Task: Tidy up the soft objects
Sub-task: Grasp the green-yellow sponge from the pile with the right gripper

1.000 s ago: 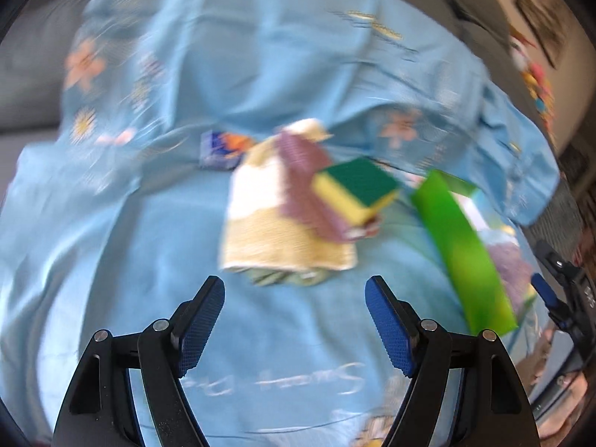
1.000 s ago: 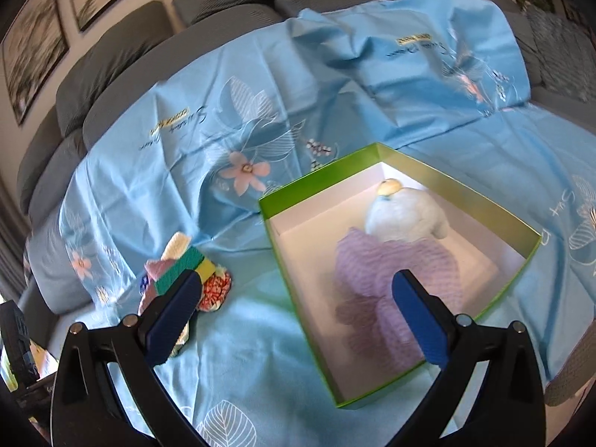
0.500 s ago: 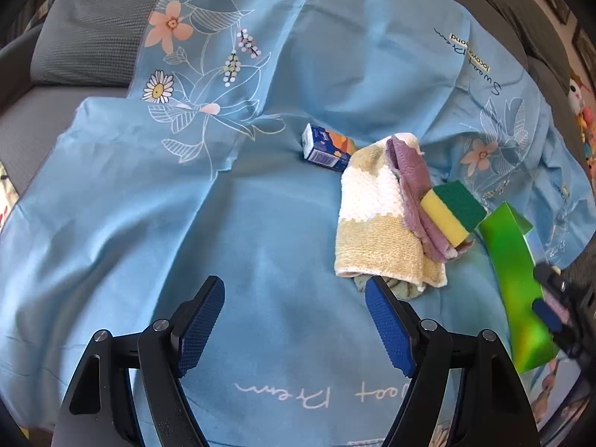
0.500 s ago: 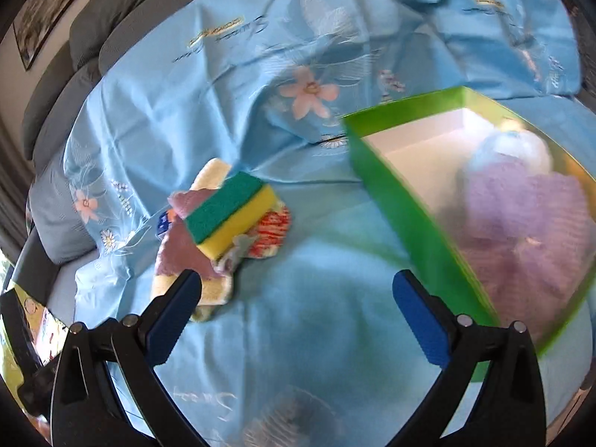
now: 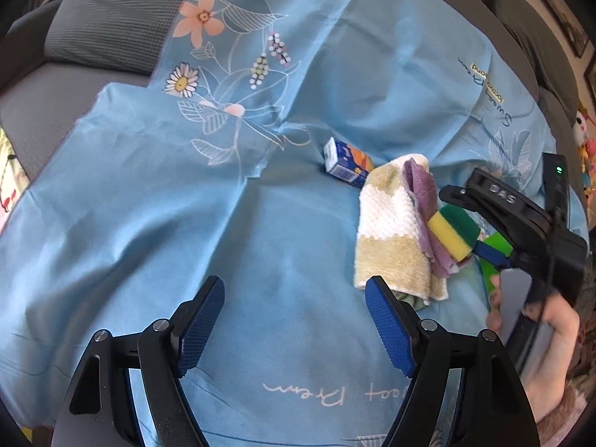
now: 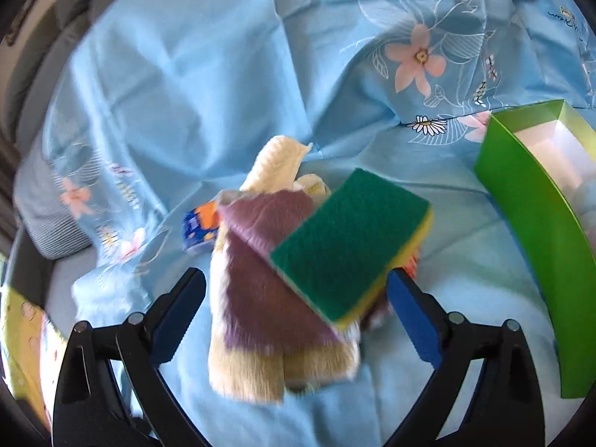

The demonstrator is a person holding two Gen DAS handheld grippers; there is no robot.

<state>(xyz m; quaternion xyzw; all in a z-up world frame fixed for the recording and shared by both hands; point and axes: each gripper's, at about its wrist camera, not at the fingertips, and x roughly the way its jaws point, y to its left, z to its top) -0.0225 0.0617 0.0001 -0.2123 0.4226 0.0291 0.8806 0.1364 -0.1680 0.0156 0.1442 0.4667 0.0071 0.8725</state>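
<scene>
A pile of soft things lies on the blue flowered sheet point(image 5: 156, 201). A green-and-yellow sponge point(image 6: 350, 246) rests on a purple cloth point(image 6: 264, 283), which lies over a beige-and-white towel point(image 6: 246, 368). My right gripper point(image 6: 294, 316) hangs open just over the pile, its fingers on either side of sponge and cloth, not pressing them. In the left wrist view the same sponge point(image 5: 452, 232), purple cloth point(image 5: 424, 190) and towel point(image 5: 387, 238) lie at the right, with the right gripper's body above them. My left gripper point(image 5: 294, 327) stands open over bare sheet, left of the pile.
A small blue-and-orange carton point(image 5: 346, 164) lies behind the towel. A green box point(image 6: 532, 223) with a white inside stands right of the pile, pale things inside. Grey sofa cushions point(image 5: 111, 18) rise at the back. A person's hand point(image 5: 551, 339) holds the right gripper.
My right gripper has swung left from over the green box to over the pile and come closer to the sponge. The left gripper has shifted so the pile sits further right.
</scene>
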